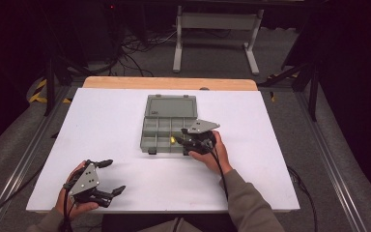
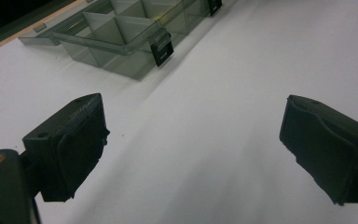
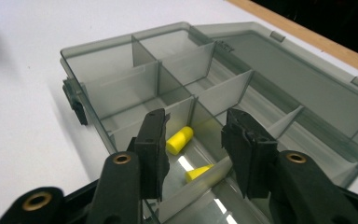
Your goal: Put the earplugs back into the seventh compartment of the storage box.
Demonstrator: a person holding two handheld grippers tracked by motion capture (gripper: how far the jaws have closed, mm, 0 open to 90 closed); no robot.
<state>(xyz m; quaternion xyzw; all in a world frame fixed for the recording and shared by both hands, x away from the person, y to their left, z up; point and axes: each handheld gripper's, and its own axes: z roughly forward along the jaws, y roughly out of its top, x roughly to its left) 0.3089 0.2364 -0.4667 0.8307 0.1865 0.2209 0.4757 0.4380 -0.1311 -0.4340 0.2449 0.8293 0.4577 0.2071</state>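
A smoky grey plastic organizer box (image 1: 149,129) lies open in the middle of the white table, its lid (image 1: 170,106) folded back flat. My right gripper (image 1: 179,140) hangs over the box's front right corner. In the right gripper view its jaws (image 3: 196,116) stand apart above a compartment that holds two small yellow cone-shaped pieces, one (image 3: 179,140) lying whole and one (image 3: 198,173) partly behind a divider. Neither pad touches them. The other compartments of the box (image 3: 121,84) look bare. My left gripper (image 1: 115,176) rests near the table's front left, open wide (image 2: 191,102) with nothing between its pads.
The white table top (image 1: 101,125) spreads wide around the box, with a wooden edge (image 1: 169,83) at the far side. The box's black latches (image 2: 161,46) face the front. Beyond the table stand a white frame (image 1: 217,29) and loose cables on the floor.
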